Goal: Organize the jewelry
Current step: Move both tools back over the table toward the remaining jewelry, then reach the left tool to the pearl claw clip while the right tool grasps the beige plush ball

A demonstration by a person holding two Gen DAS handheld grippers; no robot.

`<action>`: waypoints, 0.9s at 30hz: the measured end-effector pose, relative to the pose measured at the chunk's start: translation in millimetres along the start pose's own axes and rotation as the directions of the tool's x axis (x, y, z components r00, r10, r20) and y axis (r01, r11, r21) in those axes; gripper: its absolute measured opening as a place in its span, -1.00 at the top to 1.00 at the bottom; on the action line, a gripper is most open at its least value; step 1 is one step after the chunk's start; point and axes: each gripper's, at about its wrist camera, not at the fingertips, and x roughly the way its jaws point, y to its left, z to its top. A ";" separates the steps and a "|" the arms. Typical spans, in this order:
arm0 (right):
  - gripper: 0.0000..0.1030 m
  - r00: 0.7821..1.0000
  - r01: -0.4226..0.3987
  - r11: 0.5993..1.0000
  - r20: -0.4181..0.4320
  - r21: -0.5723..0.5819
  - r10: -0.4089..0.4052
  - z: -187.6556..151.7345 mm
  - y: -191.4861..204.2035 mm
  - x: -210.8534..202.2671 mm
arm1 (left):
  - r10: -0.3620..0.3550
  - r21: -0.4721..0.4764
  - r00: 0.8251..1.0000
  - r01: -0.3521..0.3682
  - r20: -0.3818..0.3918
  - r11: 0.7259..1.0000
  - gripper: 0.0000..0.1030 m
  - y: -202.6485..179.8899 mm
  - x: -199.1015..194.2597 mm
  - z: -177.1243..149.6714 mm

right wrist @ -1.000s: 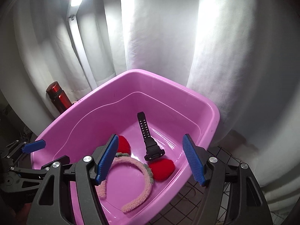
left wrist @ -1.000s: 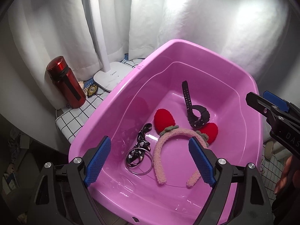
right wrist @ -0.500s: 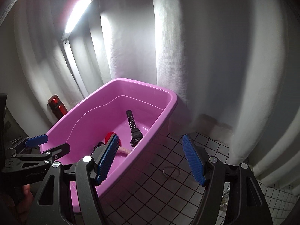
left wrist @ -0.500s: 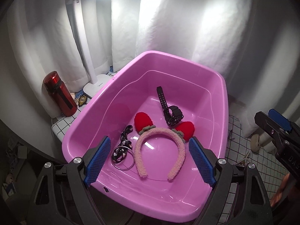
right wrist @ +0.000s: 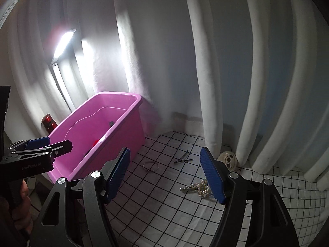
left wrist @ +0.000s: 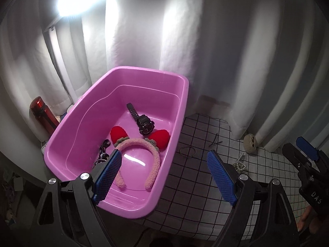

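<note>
A pink plastic tub stands on a white checked cloth. In it lie a black watch, a pink plush headband with red ears and a black-and-silver chain piece. On the cloth to its right lie a thin ring bangle, a dark hair clip, a pearl piece and a skull-shaped ornament. My left gripper is open and empty above the tub's near right rim. My right gripper is open and empty above the cloth.
White curtains hang close behind the table. A lit desk lamp and a red bottle stand behind the tub at the left. The cloth's front edge lies near both grippers.
Both grippers have pulled back and swung to the right, away from the tub. The cloth and the loose pieces on it have come into view. Both stay open.
</note>
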 end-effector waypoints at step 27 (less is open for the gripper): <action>-0.31 0.986 0.107 0.978 -0.144 0.177 -0.082 -115.9 -137.3 16.1 | -0.064 0.010 0.979 0.067 -0.193 0.998 -0.62 -97.1 88.9 -95.6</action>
